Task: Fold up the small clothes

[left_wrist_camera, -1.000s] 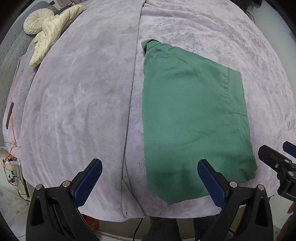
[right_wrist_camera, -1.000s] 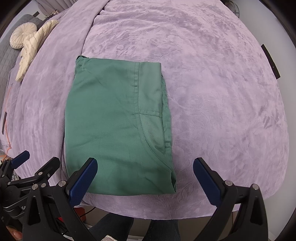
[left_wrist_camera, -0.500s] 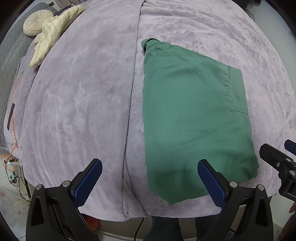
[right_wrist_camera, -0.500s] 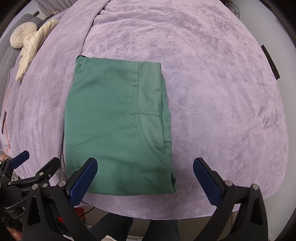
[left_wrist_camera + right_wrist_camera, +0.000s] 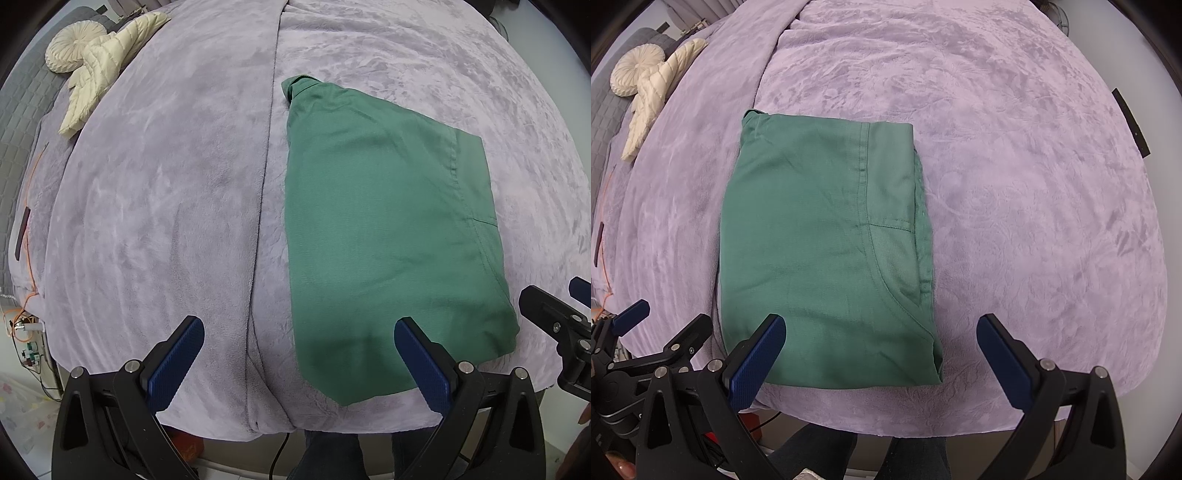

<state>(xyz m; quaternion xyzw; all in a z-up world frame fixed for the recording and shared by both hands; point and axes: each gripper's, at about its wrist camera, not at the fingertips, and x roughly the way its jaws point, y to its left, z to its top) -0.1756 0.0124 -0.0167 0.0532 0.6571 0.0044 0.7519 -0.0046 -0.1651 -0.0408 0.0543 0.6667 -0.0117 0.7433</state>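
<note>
A green garment (image 5: 388, 229) lies folded into a flat rectangle on the lilac blanket (image 5: 166, 206); it also shows in the right wrist view (image 5: 820, 240), with a pocket seam on its right side. My left gripper (image 5: 299, 360) is open and empty, held just off the near edge of the bed, its right finger over the garment's near left corner. My right gripper (image 5: 881, 354) is open and empty, near the garment's near right corner. Each gripper shows at the edge of the other's view.
A cream quilted garment (image 5: 99, 74) and a round cream cushion (image 5: 68, 46) lie at the far left of the bed. A grey quilted cover (image 5: 14, 122) lies beyond them. A long crease (image 5: 264, 206) runs down the blanket. Cables hang at the left edge (image 5: 22, 317).
</note>
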